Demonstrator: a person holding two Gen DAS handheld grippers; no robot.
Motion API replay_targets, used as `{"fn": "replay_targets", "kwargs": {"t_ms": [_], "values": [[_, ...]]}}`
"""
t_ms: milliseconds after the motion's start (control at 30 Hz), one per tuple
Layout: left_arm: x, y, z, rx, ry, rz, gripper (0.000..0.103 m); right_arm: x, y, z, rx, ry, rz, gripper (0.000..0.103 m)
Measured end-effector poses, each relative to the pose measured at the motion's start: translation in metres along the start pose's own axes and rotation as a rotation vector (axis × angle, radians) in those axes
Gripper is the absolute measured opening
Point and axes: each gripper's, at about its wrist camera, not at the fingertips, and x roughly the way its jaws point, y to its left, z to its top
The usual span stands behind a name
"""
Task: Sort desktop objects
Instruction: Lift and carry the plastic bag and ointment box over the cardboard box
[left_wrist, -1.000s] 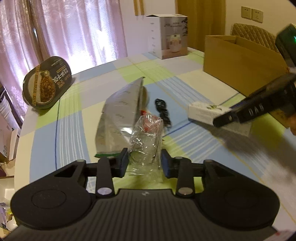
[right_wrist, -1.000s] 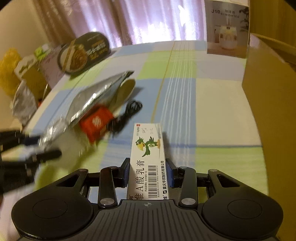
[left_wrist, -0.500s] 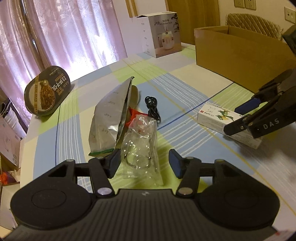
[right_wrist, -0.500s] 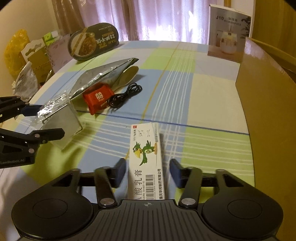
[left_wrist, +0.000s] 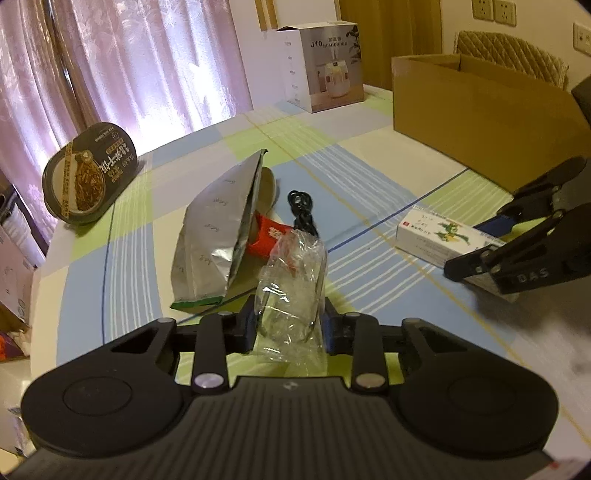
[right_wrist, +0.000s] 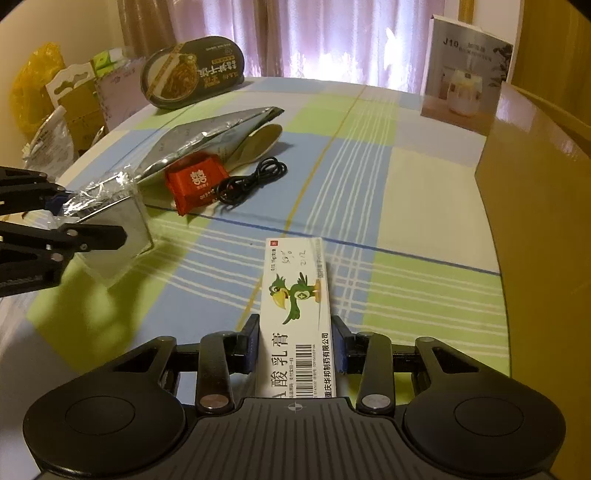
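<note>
Desktop objects are mostly unsorted: the left gripper (left_wrist: 290, 326) clamps a clear plastic bag (left_wrist: 293, 291), the right gripper (right_wrist: 297, 345) pinches a white medicine box (right_wrist: 297, 306). Just ahead lie a red packet (right_wrist: 195, 184), black cable (right_wrist: 251, 182) and foil pouch (left_wrist: 214, 236); farther right waits the cardboard box (left_wrist: 480, 114).

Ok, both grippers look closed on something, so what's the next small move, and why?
Probably lift both straight up. The left gripper pinches the clear plastic bag, and the right gripper clamps the white ointment box. Both items sit low over the checked tablecloth, beside the cardboard box.
</note>
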Motion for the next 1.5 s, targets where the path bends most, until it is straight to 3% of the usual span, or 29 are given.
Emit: {"fn": "replay_targets", "kwargs": {"t_ms": [400,767,1000,1500], "values": [[-0.035,-0.038,0.003,0.019,-0.032,-0.060,0.028,-0.043,-0.003,-0.015,0.029,-0.026,-0.006,0.036],[-0.054,-0.078,0.009,-0.064,-0.012,-0.095,0.028,-0.088,-0.005,-0.026,0.070,-0.044,-0.022,0.036],[-0.081,-0.087,0.020,-0.119,-0.024,-0.073,0.028,-0.122,-0.002,-0.021,0.074,-0.102,-0.019,0.036],[-0.118,-0.127,0.056,-0.074,-0.078,-0.075,0.027,-0.203,-0.029,-0.003,0.073,-0.236,-0.067,0.036]]}}
